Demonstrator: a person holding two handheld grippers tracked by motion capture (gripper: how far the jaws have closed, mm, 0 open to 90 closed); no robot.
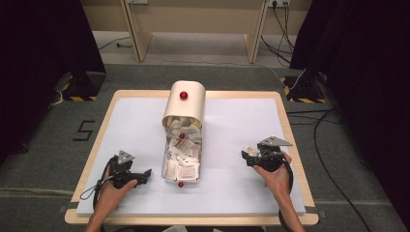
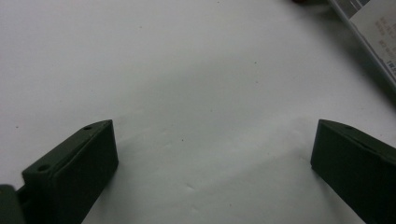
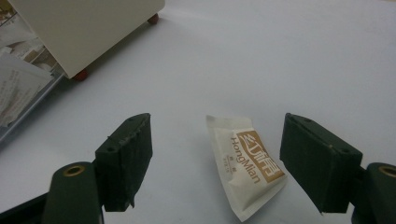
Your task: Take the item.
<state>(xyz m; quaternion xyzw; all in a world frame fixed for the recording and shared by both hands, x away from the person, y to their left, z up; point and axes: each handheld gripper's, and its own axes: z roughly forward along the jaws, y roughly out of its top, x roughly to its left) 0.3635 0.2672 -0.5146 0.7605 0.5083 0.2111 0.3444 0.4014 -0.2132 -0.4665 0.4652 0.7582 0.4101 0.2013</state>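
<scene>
Sachet (image 3: 245, 171): light, soft, crinkly; lies flat on tabletop (image 3: 289, 60); pinch across its edges.
Right gripper (image 3: 217, 154): jaws apart, straddling it.
Left gripper (image 2: 212, 158): jaws apart, empty.

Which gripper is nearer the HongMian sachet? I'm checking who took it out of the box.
Right. The right gripper has its open jaws either side of the sachet, pads not pressing it. The left gripper sits across the box, jaws open.

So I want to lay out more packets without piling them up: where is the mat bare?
Bare: the white mat left of the open box, above the left gripper, and the stretch between box and right gripper. Crowded: the box tray full of packets, and the spot between the right jaws, where one packet lies.
</scene>
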